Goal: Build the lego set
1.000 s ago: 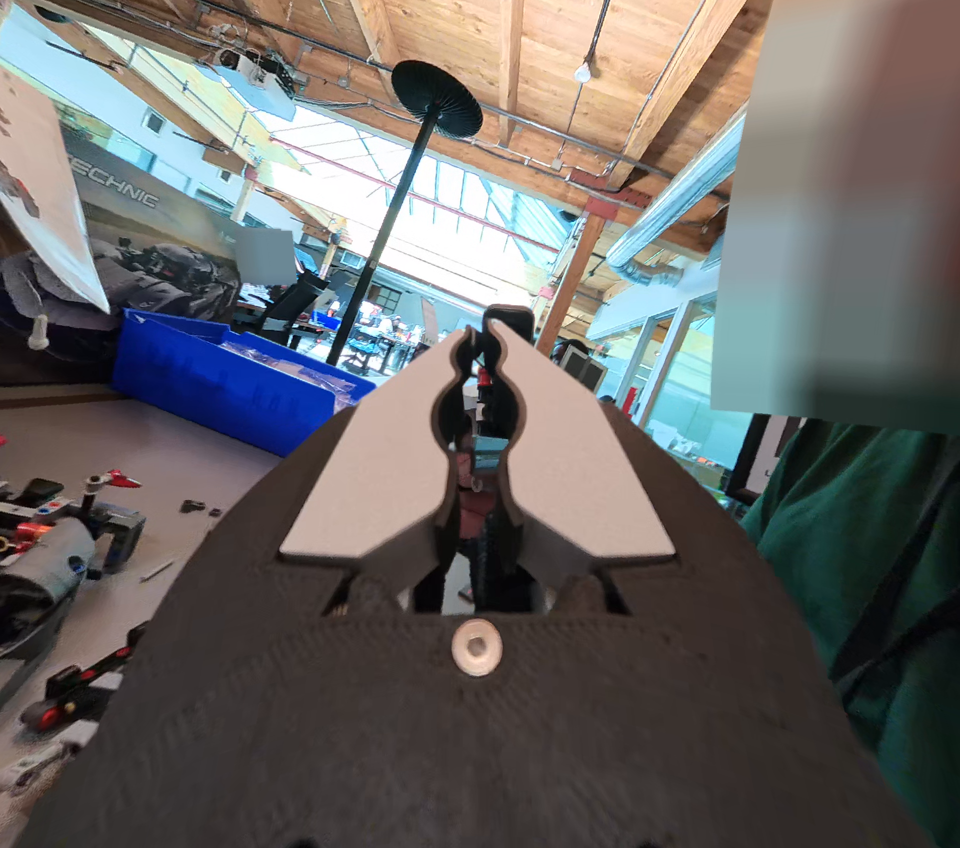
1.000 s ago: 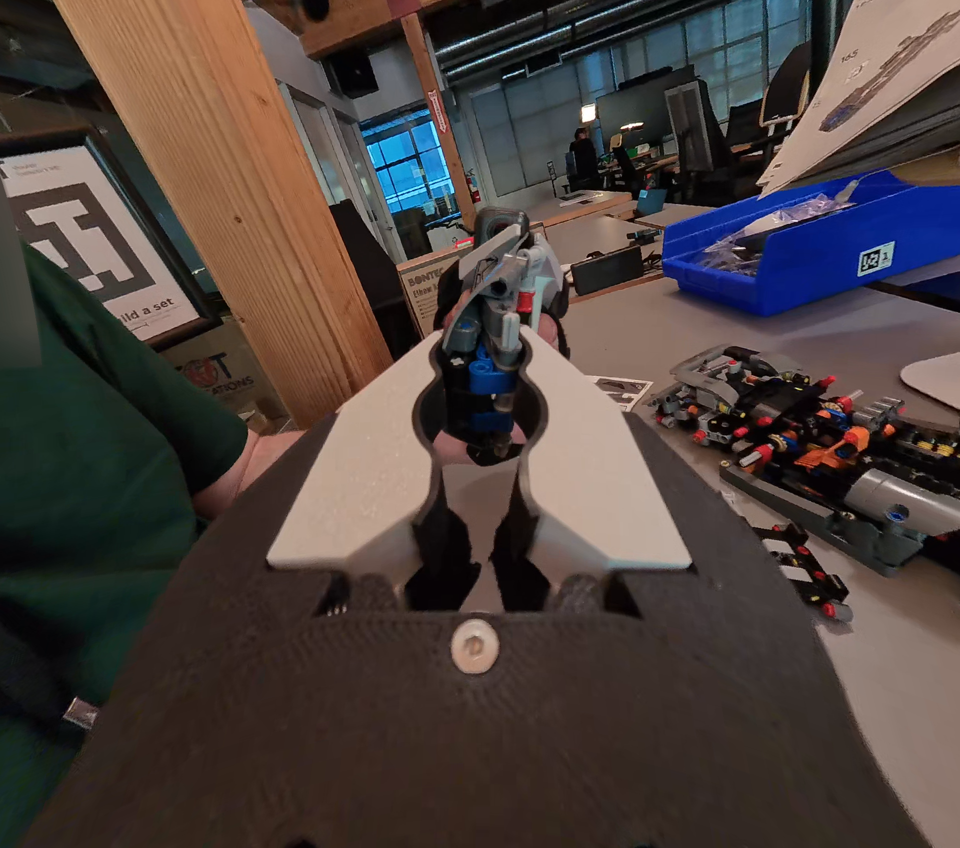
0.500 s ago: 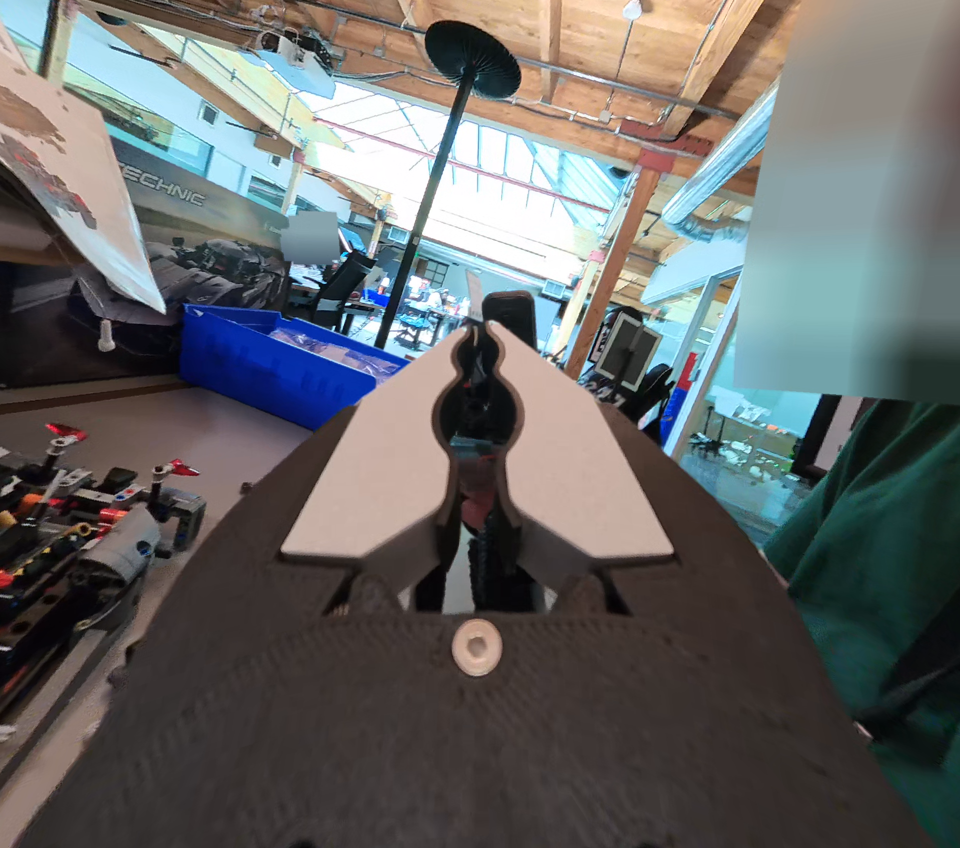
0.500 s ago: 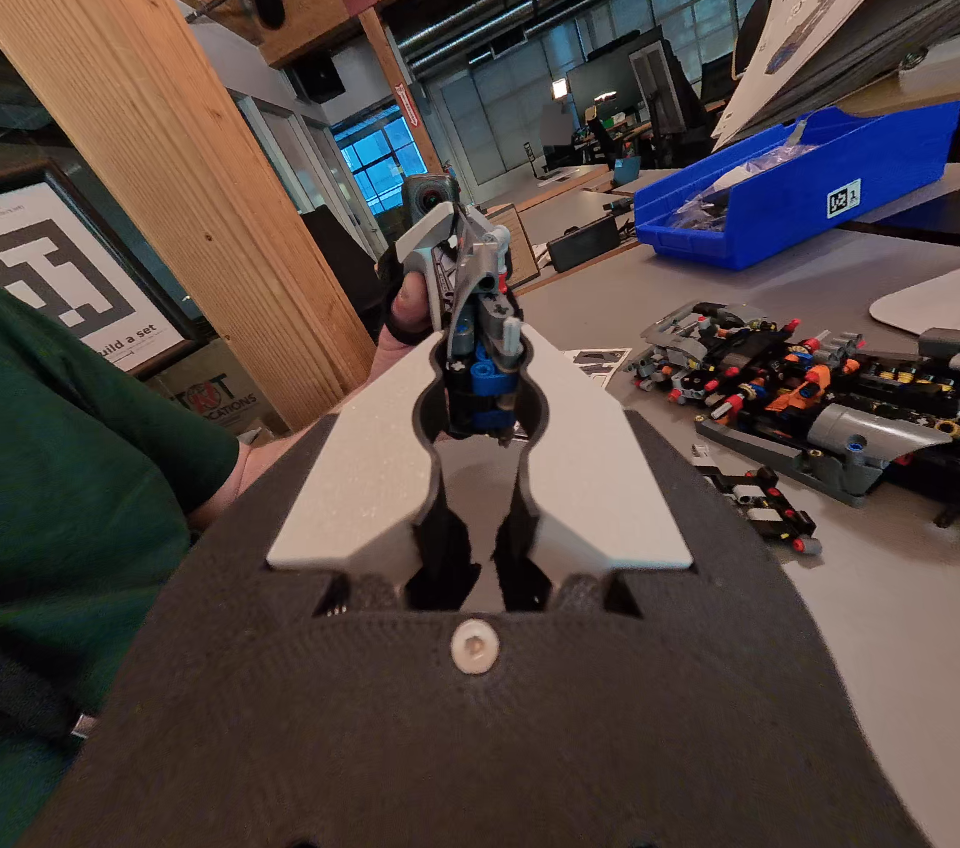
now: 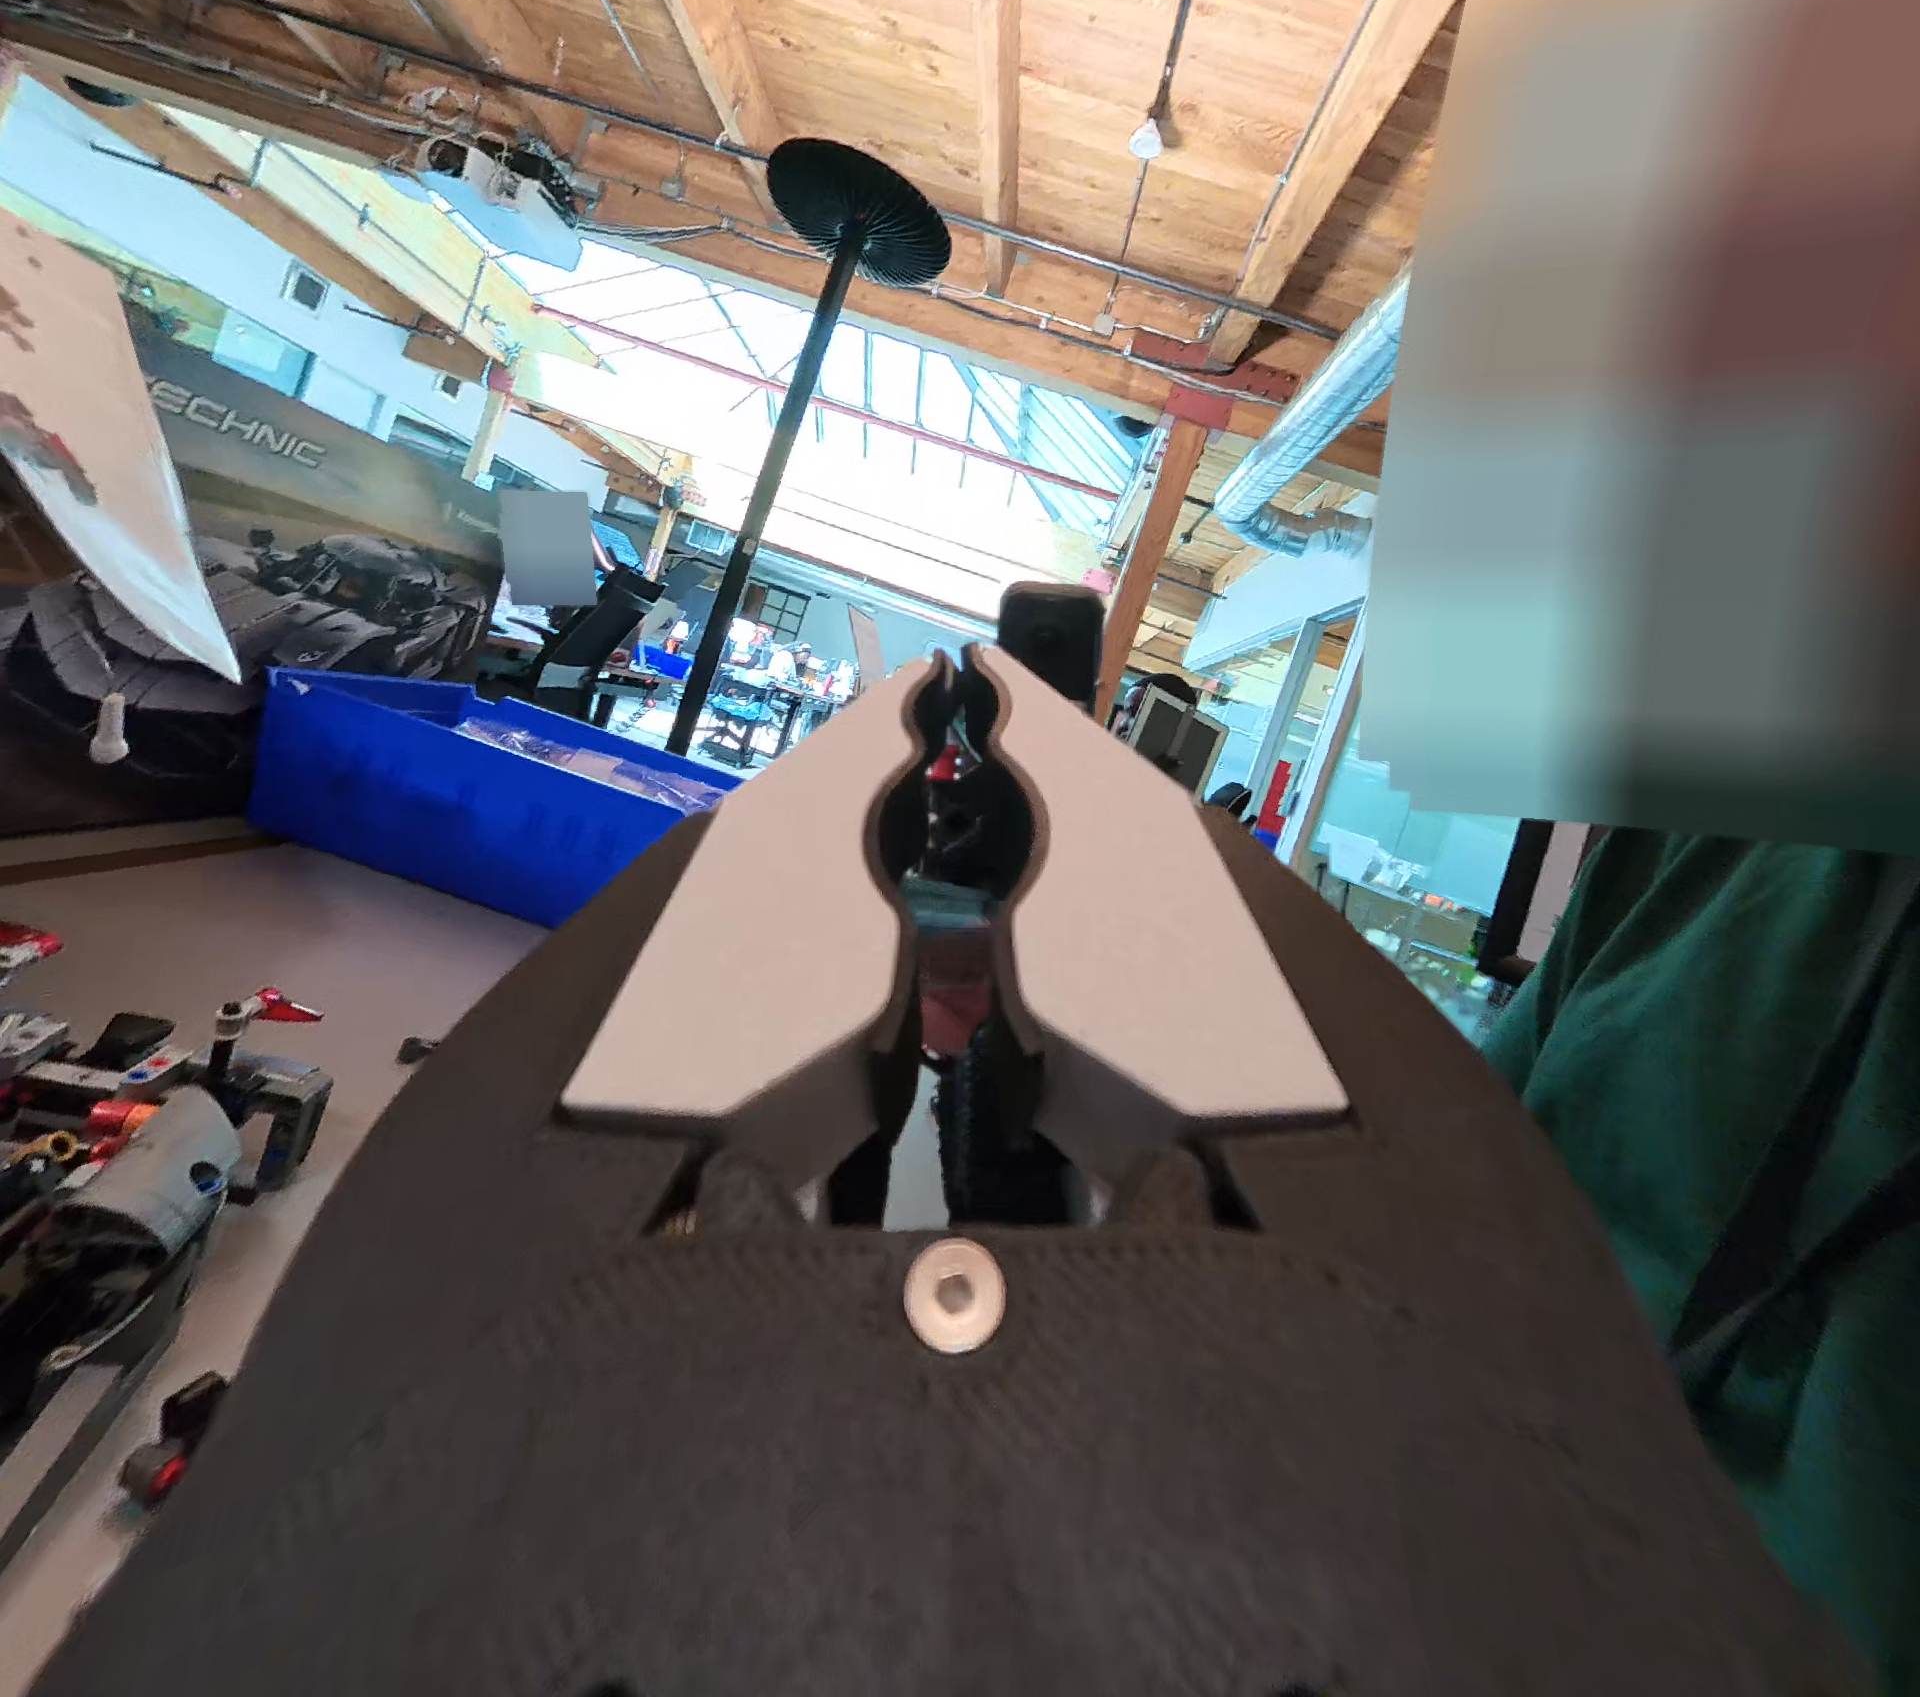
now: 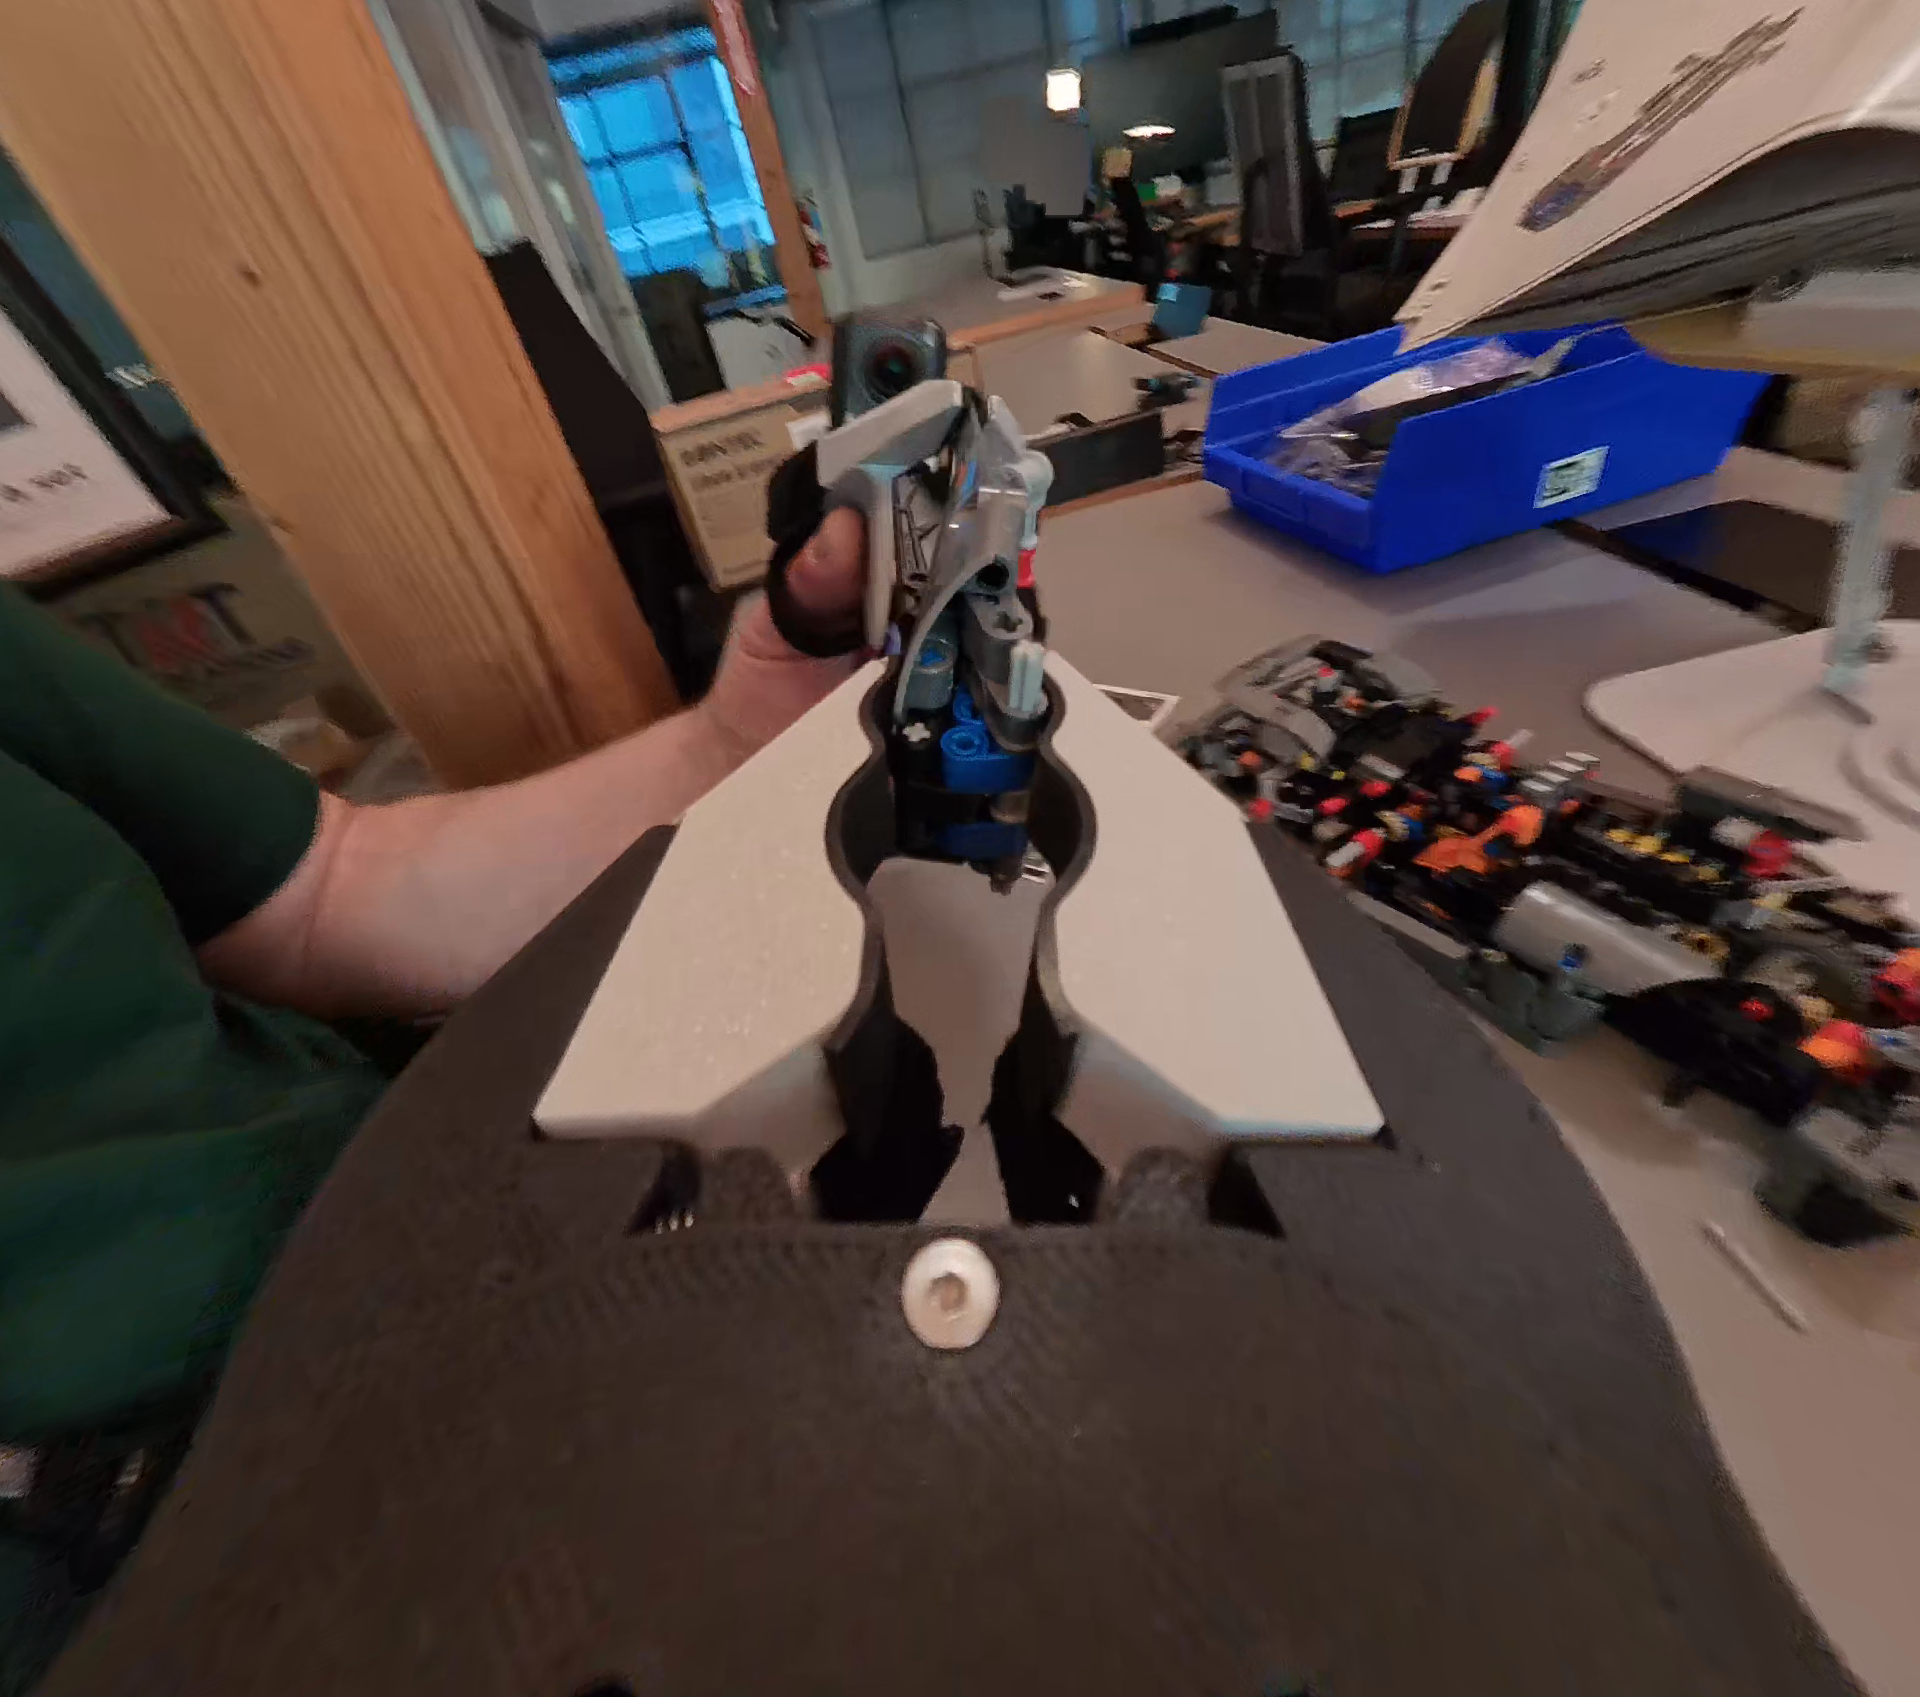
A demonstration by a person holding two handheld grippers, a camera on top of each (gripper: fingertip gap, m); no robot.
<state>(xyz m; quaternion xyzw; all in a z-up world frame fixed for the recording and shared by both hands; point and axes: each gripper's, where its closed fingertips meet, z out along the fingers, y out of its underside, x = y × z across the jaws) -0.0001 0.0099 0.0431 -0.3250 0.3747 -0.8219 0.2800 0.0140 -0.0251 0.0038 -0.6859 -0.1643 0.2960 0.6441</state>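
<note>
Both grippers are raised above the desk and meet on one small lego sub-assembly point(image 6: 961, 660), a knobbly cluster of light grey curved panels, dark grey beams and blue pins. The right gripper point(image 6: 961, 717) has two flat, matt pale grey fingers point(image 6: 1174, 920) with scalloped inner edges on a coarse black printed body; they pinch the lower, blue end of the sub-assembly. In the right wrist view, the left gripper point(image 6: 940, 426) comes from the far side with its pale fingers pressed onto the upper grey panels, a hand point(image 6: 800, 608) wrapped around its handle. In the left wrist view the left gripper point(image 5: 956, 671) shows its tips nearly touching, with dark, red and blue pieces point(image 5: 951, 909) seen in the slot between them.

On the smooth grey desk point(image 6: 1195, 598), right of the grippers in the right wrist view, lies one long, partly built lego model point(image 6: 1538, 858): dark frame, grey cylinder, many orange, red and blue pins. Its near end is blurred. Farther off stands one glossy blue plastic bin point(image 6: 1475, 452) holding clear bags. One open instruction booklet point(image 6: 1704, 78) overhangs the bin on a stand with a round pale base point(image 6: 1766, 702). A few loose small parts point(image 5: 171, 1429) lie near the model in the left wrist view.

A bare strip of desk runs between the model and the bin. A thick wooden post point(image 6: 260, 245) stands to the left, beyond the person's green sleeve point(image 6: 135, 774).
</note>
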